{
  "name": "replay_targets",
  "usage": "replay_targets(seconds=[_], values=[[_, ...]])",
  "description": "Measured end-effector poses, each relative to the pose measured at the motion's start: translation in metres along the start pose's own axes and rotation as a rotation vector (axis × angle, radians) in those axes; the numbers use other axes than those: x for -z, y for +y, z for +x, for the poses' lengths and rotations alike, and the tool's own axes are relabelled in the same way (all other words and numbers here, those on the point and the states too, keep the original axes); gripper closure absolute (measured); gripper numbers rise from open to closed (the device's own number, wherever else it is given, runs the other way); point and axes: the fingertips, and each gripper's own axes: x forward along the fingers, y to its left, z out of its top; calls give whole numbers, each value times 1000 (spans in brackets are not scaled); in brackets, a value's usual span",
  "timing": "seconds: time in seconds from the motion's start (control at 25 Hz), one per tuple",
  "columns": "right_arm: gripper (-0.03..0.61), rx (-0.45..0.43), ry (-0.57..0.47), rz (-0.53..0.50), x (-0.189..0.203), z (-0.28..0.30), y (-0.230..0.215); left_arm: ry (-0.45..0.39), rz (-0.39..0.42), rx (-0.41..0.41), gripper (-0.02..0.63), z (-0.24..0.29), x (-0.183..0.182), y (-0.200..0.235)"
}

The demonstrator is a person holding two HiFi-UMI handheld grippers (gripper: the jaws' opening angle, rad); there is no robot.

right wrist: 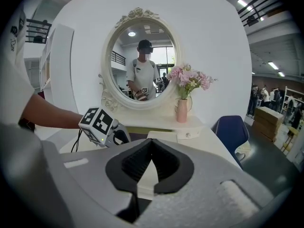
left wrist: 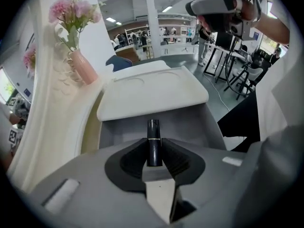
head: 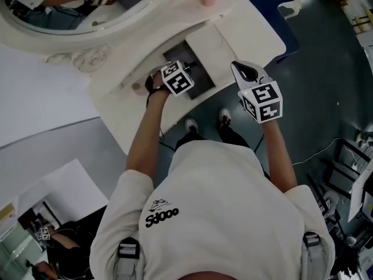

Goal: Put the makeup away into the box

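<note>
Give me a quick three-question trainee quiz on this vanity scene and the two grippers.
1. True or false: the left gripper is clamped on a black tube.
2. Multiple choice: the vase holds A) pink flowers B) brushes C) nothing.
3. Fill in: the right gripper has its jaws ____, with nothing between them.
Key: 1 true; 2 A; 3 together.
</note>
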Motion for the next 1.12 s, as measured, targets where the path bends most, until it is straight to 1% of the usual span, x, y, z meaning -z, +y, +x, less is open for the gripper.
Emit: replay_targets(seconds=[0.28,0.44,0.72,0.84,0.96,1.04,1.12], values=[[577,22,34,35,17,-3,-15,46,52,53,497,31,-5,-8],[577,38,41,47,20,-7,-24,95,86,57,497,43,-2,-12],[577,52,44,60,28,-12,-30,127,66,65,493,55,3,-15],[575,50,42,57,28,-13,-30,136,42,68,459,55,6,-15],[577,46,36,46,25,-15,-31,137,-7,62,434,47,9,-11],[577,42,30,36,20,-15,-31,75,-58,37,430,34,1,-2],[575,39,21,25,14,-14,-32,0,-155,14,432,17,-4,9]])
